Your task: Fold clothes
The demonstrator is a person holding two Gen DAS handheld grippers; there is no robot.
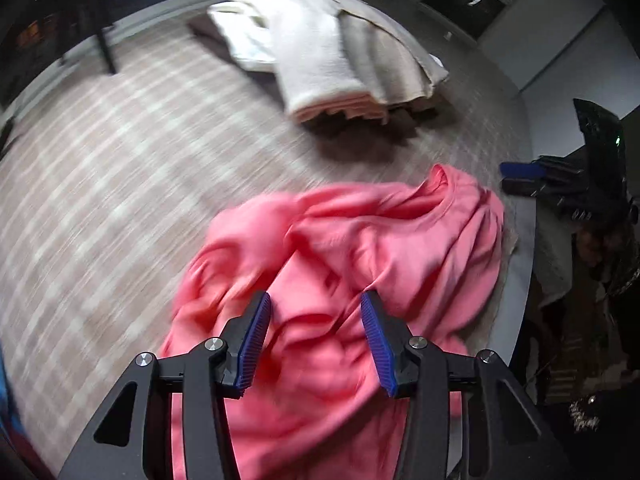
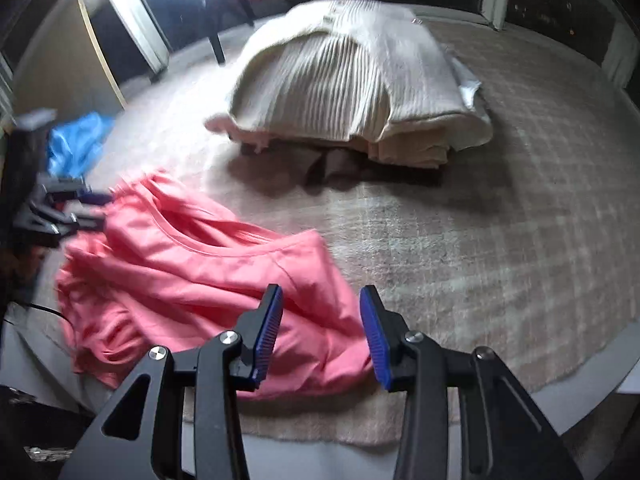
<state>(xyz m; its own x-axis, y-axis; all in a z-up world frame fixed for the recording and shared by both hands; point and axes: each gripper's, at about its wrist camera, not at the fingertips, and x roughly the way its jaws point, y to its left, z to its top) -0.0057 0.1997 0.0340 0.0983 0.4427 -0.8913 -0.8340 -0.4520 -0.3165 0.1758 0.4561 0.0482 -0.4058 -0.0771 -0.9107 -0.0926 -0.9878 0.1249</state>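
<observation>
Each gripper, the left gripper and the right gripper, has two black fingers with bumpy blue pads. Round silver screws sit just behind the pads.

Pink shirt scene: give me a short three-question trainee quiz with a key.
1. True or false: the pink shirt is neatly folded.
2. Multiple choice: the stack of folded clothes lies A) on the pink shirt, B) apart from it on the plaid blanket, C) in the right tongs.
3. Fill in: neither the left tongs nor the right tongs grip any ____.

Key: 1 false, it lies crumpled; 2 B; 3 cloth, both stand open above the shirt.
</observation>
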